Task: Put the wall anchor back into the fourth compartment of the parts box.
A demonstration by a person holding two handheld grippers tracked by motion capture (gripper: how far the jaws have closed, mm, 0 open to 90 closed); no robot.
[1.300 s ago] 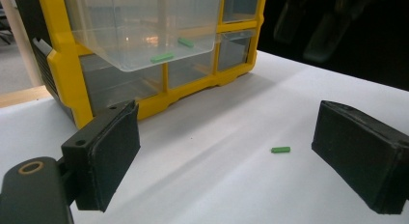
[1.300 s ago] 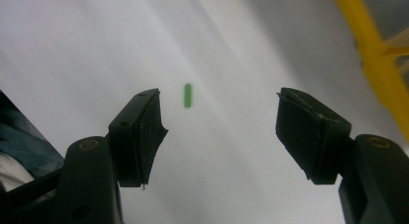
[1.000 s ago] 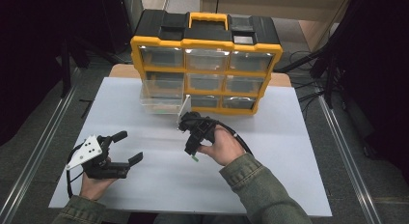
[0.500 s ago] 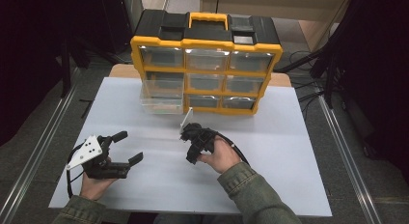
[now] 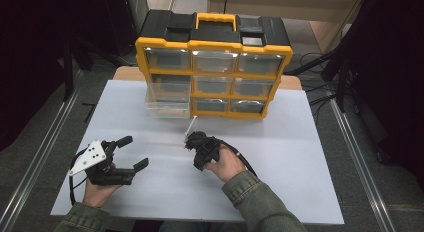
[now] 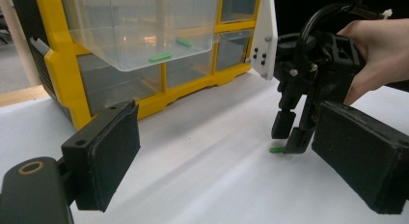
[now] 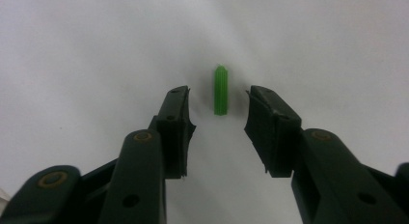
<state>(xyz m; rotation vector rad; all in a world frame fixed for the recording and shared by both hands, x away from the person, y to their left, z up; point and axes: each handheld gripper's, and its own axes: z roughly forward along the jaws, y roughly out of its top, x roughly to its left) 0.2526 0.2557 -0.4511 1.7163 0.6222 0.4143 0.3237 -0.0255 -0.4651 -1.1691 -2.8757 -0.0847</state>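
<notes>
1. landmark: yellow-and-black drawer cabinet [image 5: 214,67], standing upright at the far edge of the white board [image 5: 300,162]; three rows of clear drawers, yellow carry handle on its black top.
2. open drawer [image 5: 167,99]: clear plastic, pulled out from the cabinet's left column toward the person; in the left gripper view two small green pieces [image 6: 160,56] lie on its bottom.
3. green plug [image 7: 221,90]: small ribbed plastic piece, lying flat on the white board in front of the cabinet, well clear of its base and a little to the right of the open drawer.
4. right gripper [image 5: 194,140]: held in the person's right hand [image 5: 227,164], in front of the cabinet's middle column, tips pointed down at the board. its jaws have just been closing; they stand partly apart with the green plug between them, neither pad touching it, a gap showing on each side in the right gripper view.
5. left gripper [image 5: 134,152]: held in the left hand [image 5: 100,189], in front of the cabinet and off to its left, near the board's front edge; jaws spread wide with nothing between them, pointing across toward the right gripper.
</notes>
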